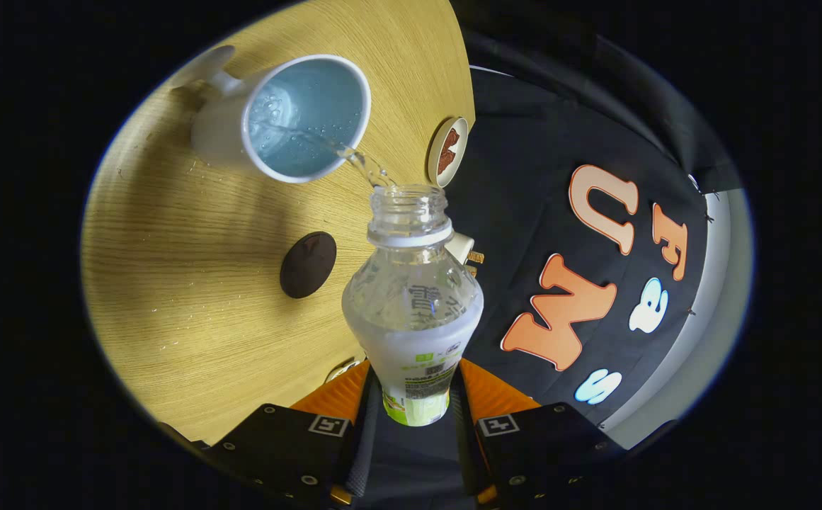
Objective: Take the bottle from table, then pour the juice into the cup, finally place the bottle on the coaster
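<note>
It was a staged recording booth, not a home: a round light-wood table point(191, 283) stood against a black cloth wall point(524, 212) pinned up behind it.

Handheld gripper point(416, 397) hardware, seen from its own camera

Two black blocky plates, each bearing a square white-and-black marker tag and small round screws; ridged black strips run between them.

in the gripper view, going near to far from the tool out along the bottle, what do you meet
tool shut on the bottle → the bottle's open mouth → stream of clear liquid → white cup on the wooden table
</note>
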The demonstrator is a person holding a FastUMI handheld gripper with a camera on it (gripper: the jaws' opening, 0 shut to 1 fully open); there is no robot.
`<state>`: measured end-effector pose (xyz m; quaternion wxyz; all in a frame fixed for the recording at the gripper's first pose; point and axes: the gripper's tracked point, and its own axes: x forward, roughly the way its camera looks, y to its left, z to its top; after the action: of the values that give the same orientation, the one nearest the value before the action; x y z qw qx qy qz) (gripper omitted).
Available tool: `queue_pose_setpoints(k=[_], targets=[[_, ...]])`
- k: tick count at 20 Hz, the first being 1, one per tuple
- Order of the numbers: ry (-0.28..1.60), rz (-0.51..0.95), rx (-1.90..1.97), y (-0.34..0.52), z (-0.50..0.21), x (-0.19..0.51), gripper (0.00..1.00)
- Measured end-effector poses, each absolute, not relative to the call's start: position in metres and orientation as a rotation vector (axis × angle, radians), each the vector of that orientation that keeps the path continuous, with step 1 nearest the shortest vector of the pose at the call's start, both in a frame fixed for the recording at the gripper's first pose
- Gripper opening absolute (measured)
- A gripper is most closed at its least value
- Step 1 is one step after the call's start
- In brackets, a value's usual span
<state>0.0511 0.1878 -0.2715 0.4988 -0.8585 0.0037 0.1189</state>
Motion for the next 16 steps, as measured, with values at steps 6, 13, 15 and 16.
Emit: queue_pose_setpoints(k=[6,13,15,16], targets=[[-0.002,0.291,-2.099,0.19,-0.265,0.054,0.52],[-0.015,0.314,-2.138,0.196,-0.264,0.052,0.52],[-0.022,0.323,-2.147,0.198,-0.263,0.052,0.52],[-0.028,0.324,-2.155,0.199,-0.262,0.053,0.52]])
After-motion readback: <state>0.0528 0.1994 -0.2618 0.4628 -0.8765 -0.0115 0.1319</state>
